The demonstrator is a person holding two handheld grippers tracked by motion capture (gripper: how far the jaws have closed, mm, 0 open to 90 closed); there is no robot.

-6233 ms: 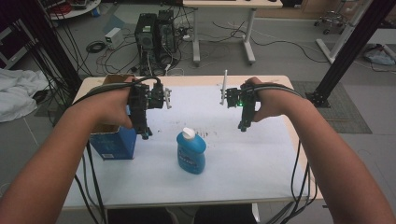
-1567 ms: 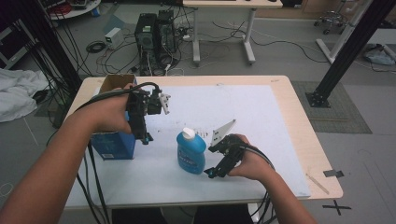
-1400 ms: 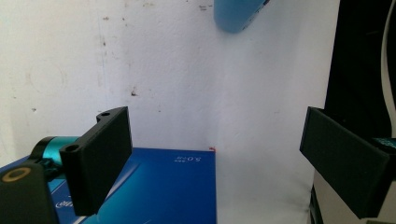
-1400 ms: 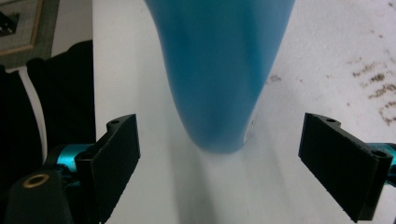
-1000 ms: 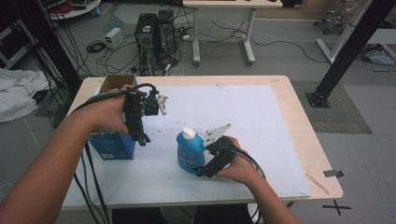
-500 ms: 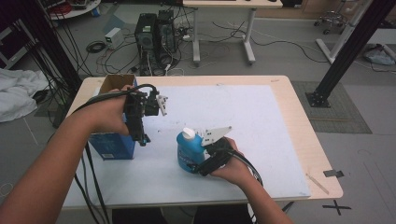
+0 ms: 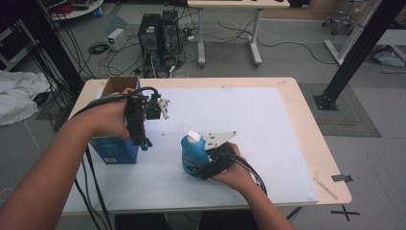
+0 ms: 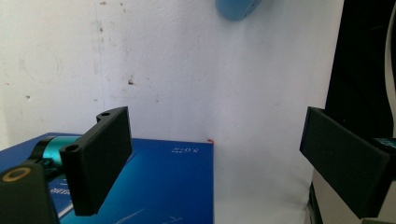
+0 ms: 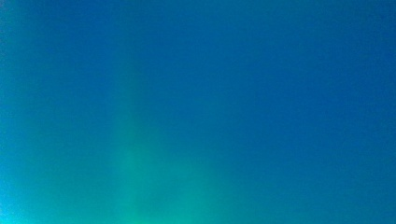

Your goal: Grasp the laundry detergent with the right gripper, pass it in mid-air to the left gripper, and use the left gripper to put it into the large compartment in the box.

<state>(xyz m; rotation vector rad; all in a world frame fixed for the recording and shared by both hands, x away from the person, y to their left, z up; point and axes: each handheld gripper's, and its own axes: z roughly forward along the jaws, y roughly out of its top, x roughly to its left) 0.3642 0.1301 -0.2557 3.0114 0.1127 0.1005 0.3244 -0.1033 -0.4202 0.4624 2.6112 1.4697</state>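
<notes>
A blue bottle (image 7: 190, 154) with a white cap (image 7: 193, 137) stands upright near the middle of the table. My right gripper (image 7: 205, 168) is pushed against its lower right side, low by the table. The bottle's blue surface (image 9: 198, 112) sits right up at that gripper's camera and hides the jaws, so their state is unclear. My left gripper (image 7: 143, 142) hangs open, pointing down beside a blue box (image 7: 113, 149) at the table's left. In the left gripper view the gripper (image 8: 212, 140) has nothing between its wide-apart jaws, and the box (image 8: 168, 186) lies below.
A white mat (image 7: 258, 124) covers the wooden table (image 7: 306, 120). The box's open cardboard top (image 7: 118, 85) faces the far left edge. Cables trail from both grippers off the near edge. Computer towers (image 7: 158, 33) and cables lie on the floor beyond the table.
My right gripper came down from the far right and moved left until it met the bottle. The left gripper has stayed by the box, open.
</notes>
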